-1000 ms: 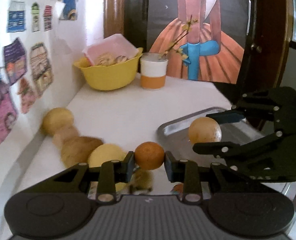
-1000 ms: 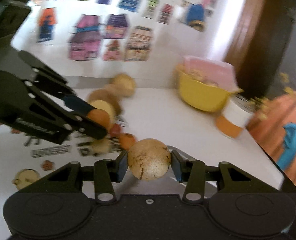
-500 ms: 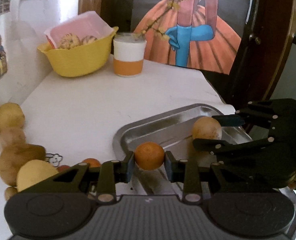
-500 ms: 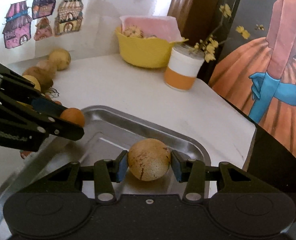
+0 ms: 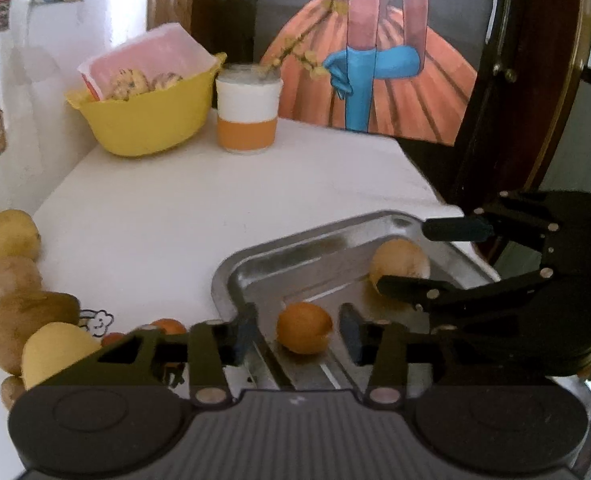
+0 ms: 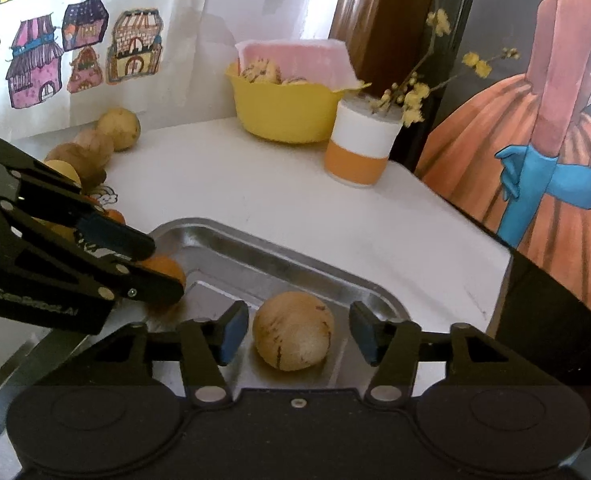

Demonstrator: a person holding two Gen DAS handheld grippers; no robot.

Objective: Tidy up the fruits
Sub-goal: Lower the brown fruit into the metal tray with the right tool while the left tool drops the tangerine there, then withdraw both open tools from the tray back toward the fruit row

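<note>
A small orange fruit (image 5: 304, 327) rests in the steel tray (image 5: 315, 236), between the spread fingers of my left gripper (image 5: 300, 334), which is open. In the right wrist view a tan streaked round fruit (image 6: 293, 330) lies in the same tray (image 6: 231, 236), and my right gripper (image 6: 295, 334) stands open around it without touching. That tan fruit (image 5: 399, 266) also shows in the left wrist view beside the right gripper (image 5: 411, 256). The left gripper (image 6: 151, 268) partly hides the orange fruit (image 6: 167, 270) in the right wrist view.
Several brownish and yellow fruits (image 5: 19, 304) lie in a row by the wall on the left (image 6: 103, 136). At the back stand a yellow bowl (image 5: 147, 116) with pink paper and a white-and-orange cup (image 5: 247, 120) holding a flowering twig. The table edge runs just right of the tray.
Both grippers moved over the tray and lowered. Each has opened and let go of its fruit, which now sits on the tray floor.
</note>
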